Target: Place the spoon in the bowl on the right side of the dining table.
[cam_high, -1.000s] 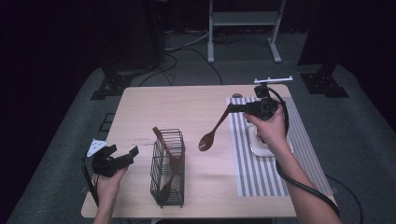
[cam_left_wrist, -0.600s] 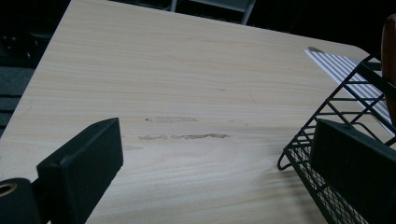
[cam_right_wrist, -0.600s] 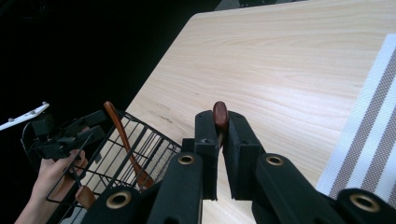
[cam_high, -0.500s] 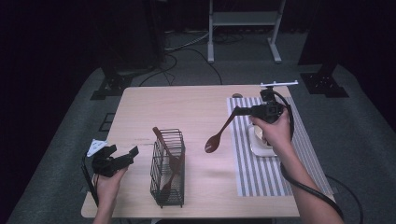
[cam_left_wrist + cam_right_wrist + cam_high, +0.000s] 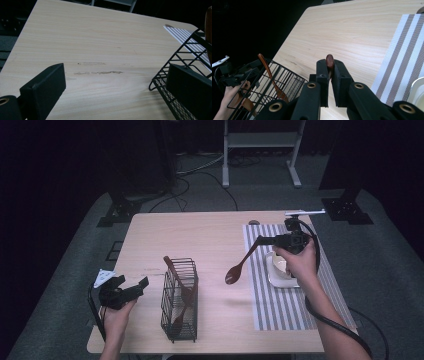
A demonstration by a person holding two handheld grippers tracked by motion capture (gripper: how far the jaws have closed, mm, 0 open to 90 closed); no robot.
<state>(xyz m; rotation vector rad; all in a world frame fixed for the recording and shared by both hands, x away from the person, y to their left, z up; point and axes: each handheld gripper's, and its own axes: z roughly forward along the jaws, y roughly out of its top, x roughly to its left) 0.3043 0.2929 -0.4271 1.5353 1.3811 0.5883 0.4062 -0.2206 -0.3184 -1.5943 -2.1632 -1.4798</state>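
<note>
The right gripper (image 5: 261,241) pinches a brown spoon (image 5: 240,265) up in the air to the right of the wire basket (image 5: 180,301), and the left gripper (image 5: 131,289) sits wide open, holding nothing, left of the basket

Overhead light fell brightly on the pale wooden desk (image 5: 200,240), leaving the surrounding room dark; soft shadows lay beneath objects, and close-up foregrounds were slightly blurred.
</note>
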